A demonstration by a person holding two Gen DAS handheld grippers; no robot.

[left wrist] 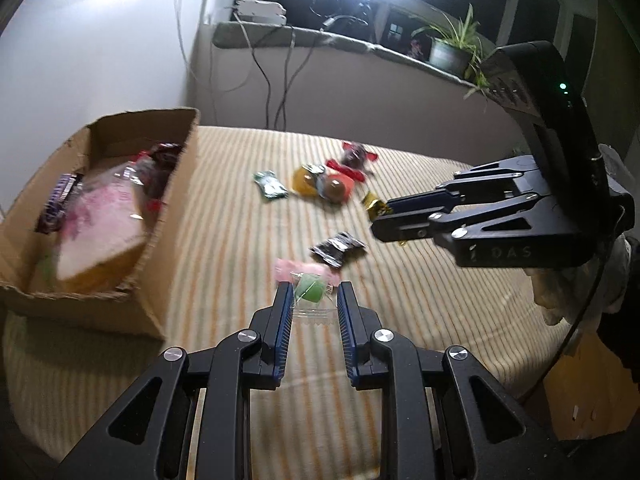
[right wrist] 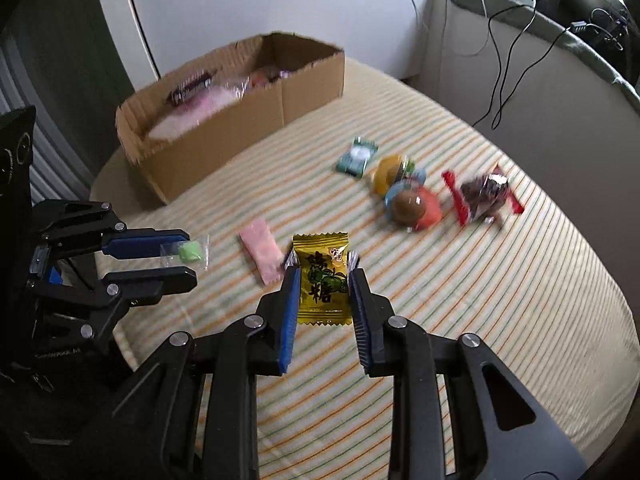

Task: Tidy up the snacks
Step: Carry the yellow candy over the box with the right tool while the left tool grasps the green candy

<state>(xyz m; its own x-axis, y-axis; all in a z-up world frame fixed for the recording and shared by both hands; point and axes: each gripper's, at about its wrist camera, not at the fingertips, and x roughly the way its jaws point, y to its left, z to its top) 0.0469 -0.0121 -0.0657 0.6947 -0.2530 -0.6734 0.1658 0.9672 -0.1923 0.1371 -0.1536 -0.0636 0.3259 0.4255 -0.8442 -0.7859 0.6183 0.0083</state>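
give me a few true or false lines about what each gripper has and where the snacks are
1. The left gripper has a green candy in a clear wrapper between its fingers. True.
2. The right gripper has a red packet between its fingers. False: it is a yellow candy packet with green fruit printed on it.
3. The cardboard box is empty. False: several wrapped snacks already lie inside it.
4. A pink packet lies on the striped cloth between the two grippers. True.
5. The green-and-white packet is inside the box. False: it lies on the cloth, beside the round snacks.
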